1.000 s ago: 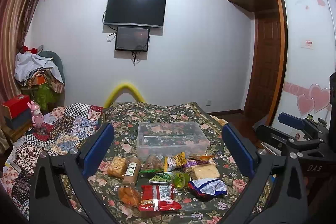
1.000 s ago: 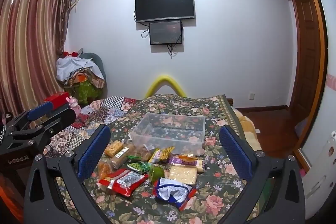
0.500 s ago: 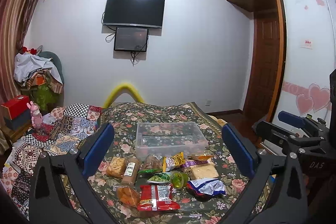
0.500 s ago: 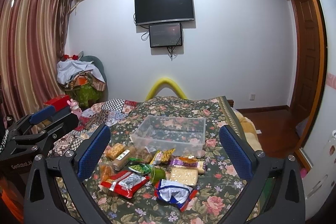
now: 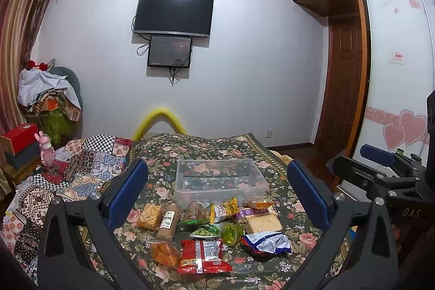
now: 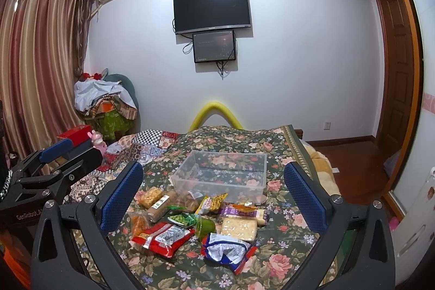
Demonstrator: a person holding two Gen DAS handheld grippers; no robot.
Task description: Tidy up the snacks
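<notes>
Snacks heaped on a flowered bed before a clear bin, both grippers held above with fingers wide apart.

The bed in its floral cover fills the lower room — the left wrist view alone shows a wardrobe door with pink hearts, the right wrist view alone the full striped curtain. The empty clear bin sits mid-bed; the snack pile lies just in front of it. In the pile, a red packet and a blue-and-white bag lie nearest, a green cup between them. The left gripper and right gripper grasp nothing — each shows at the edge of the other's view.
</notes>
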